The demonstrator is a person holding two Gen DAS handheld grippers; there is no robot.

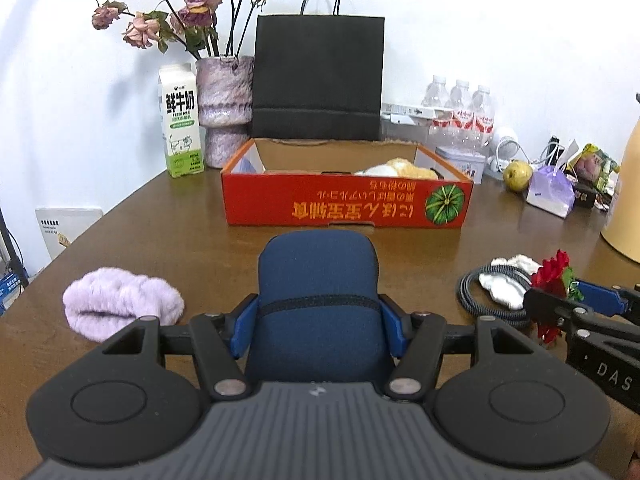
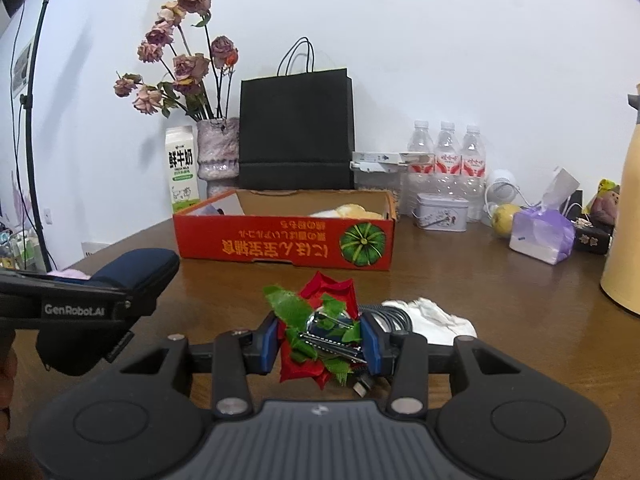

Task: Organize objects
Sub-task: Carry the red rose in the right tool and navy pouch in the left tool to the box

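Nearest me, the left gripper (image 1: pixel 318 320) is pinching a dark navy fabric zip pouch (image 1: pixel 318 280) across its middle, blue fingers (image 1: pixel 244 330) pressing in on both sides, and the pouch is sitting raised off the brown wooden table (image 1: pixel 180 232), which looks like a carry rather than a first grab. At about three o'clock from it, the right gripper (image 2: pixel 320 342) is closing narrowly on a red artificial rose with green leaves (image 2: pixel 320 312); something shiny and metallic is showing inside the petals, though what it is I cannot tell. The rose is hanging just above a coiled grey braided cable (image 2: pixel 386 316) and a crumpled white cloth (image 2: pixel 434 318), both lying loose on the table. At nine o'clock of the pouch a fluffy lilac knitted piece (image 1: pixel 120 302) is waiting too. Straight ahead at twelve o'clock the shallow red cardboard tray with a green pumpkin print (image 1: pixel 348 198) is standing open, already holding something yellowish and white at its right end; I judge both held things are bound for it. Behind it a black paper bag (image 1: pixel 318 76) is leaning at the wall.
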